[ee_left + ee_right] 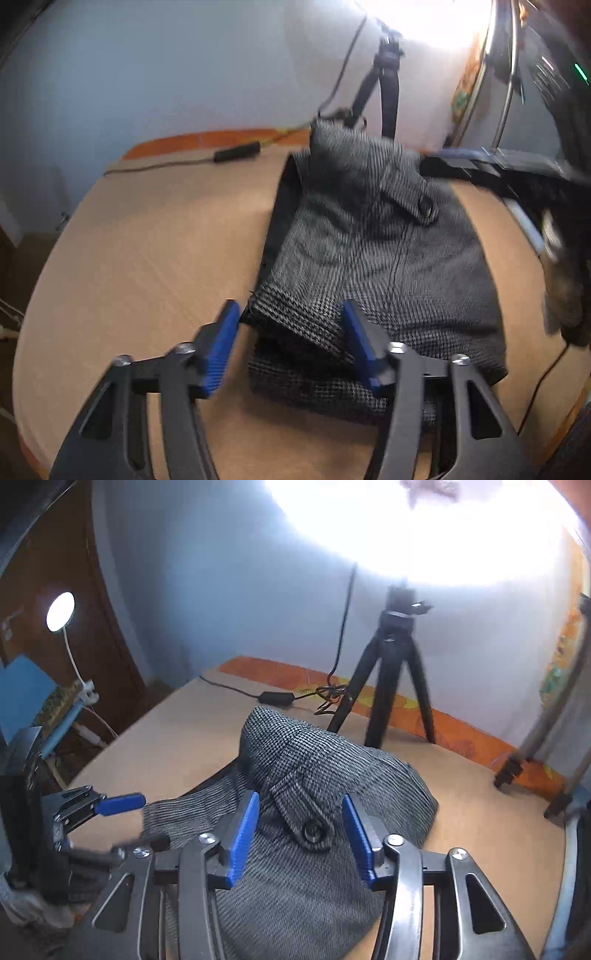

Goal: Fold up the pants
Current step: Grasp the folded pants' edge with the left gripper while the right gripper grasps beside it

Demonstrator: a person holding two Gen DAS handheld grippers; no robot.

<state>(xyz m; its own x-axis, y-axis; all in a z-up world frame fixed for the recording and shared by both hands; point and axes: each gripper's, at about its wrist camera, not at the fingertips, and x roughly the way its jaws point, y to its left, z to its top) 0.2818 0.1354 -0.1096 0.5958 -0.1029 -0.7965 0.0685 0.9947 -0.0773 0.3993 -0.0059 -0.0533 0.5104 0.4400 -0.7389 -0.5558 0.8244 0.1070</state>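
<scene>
Grey houndstooth pants (373, 251) lie folded in a bundle on the tan table (155, 236). A pocket flap with a dark button (424, 207) faces up. My left gripper (290, 325) is open, its blue pads either side of the bundle's near left corner, just above the cloth. In the right wrist view my right gripper (299, 819) is open over the pants (314, 878), its pads astride the button flap (312, 830). The left gripper (110, 806) shows at the left edge there. Neither gripper holds cloth.
A black tripod (391, 686) stands at the table's far side beside a power adapter and cable (275, 698). A second stand's legs (535, 760) are at the right. An orange cloth strip (461, 727) runs along the wall. A lamp (61, 612) is at the left.
</scene>
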